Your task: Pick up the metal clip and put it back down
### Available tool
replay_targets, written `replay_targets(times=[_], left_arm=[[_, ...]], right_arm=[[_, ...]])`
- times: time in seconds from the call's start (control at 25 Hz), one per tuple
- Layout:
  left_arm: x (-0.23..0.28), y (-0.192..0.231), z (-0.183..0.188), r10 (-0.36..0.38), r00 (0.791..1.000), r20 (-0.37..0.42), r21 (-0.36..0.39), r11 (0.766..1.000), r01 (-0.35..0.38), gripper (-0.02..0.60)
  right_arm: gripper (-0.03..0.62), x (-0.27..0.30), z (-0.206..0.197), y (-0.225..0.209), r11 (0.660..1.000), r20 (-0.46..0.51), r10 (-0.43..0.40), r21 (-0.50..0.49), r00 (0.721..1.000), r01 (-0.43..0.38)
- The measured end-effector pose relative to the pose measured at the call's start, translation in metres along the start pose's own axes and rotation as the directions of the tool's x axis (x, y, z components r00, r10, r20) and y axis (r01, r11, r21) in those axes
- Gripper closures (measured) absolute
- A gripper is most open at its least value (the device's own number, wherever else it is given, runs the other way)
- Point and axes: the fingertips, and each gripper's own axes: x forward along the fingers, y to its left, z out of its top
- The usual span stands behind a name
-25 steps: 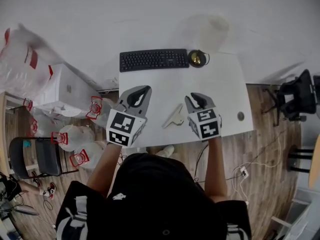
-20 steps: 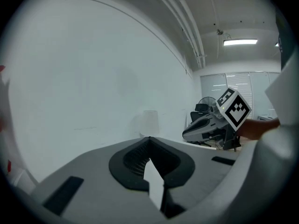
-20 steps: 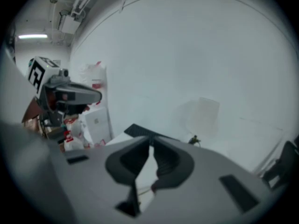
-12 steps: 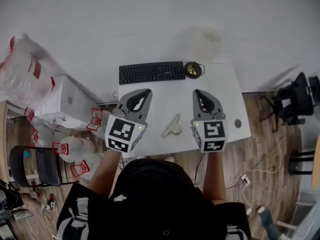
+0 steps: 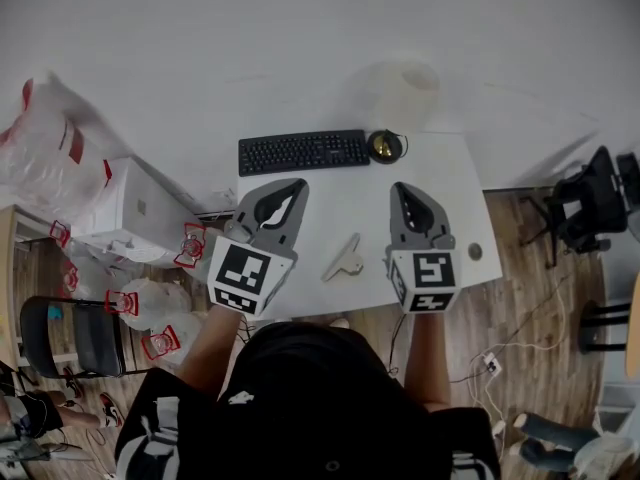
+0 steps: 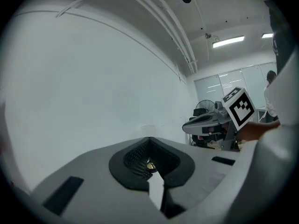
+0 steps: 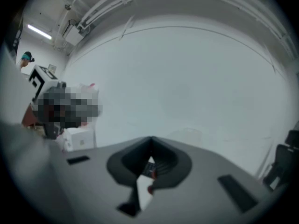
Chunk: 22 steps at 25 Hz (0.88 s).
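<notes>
Metal clip [image 5: 342, 258] flat on table [image 5: 455, 183] between left gripper [image 5: 296, 184], right gripper [image 5: 401, 187]; fingers [image 6: 84, 181] together, holding nothing.

Head cam: high overhead, facing steeply down on the table [image 5: 340, 208]. Left gripper [image 5: 297, 184] and right gripper [image 5: 401, 188] both in frame.
Gripper cams: each close behind its own jaws, looking along them at the wall [image 6: 93, 78] beyond the tips.
Shared: the wall. Each also catches the other gripper beside its jaws.

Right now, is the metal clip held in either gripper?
No, the metal clip lies on the white table between the left gripper and the right gripper, touching neither.
</notes>
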Motion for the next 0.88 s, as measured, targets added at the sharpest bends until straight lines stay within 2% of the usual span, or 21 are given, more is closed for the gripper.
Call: replay_targets(times=[0.88], left_arm=[[-0.0001, -0.0052, 0.0032, -0.011, 1.0, 0.007, 0.002, 1.0, 0.011, 0.559]], right_arm=[[0.559, -0.0021, 0.0041, 0.0041, 1.0, 0.008, 0.002, -0.02, 1.0, -0.002]])
